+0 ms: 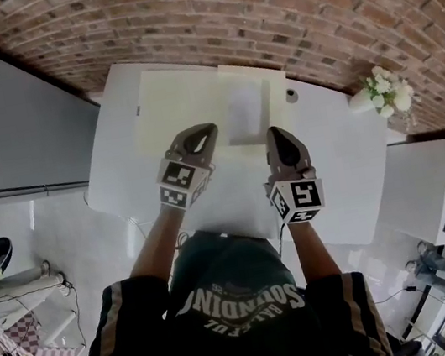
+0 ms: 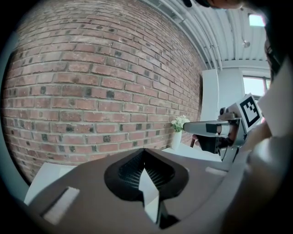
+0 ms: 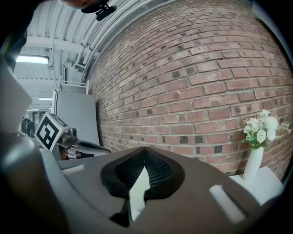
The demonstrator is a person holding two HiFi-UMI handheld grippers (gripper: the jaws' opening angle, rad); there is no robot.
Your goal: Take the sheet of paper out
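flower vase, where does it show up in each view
Head view: flower vase upper right, at the white table's far right corner.
Left gripper view: right of centre, small, at the wall's foot.
Right gripper view: far right edge, on the table.
Shared landmark: the brick wall directly behind it in all three.

Your left gripper (image 1: 200, 134) and right gripper (image 1: 276, 136) are held out in front of you side by side, near each other but apart. Both forearms are extended, and both tools point forward, tipped slightly down. Each pair of jaws meets tip to tip with nothing pinched between.
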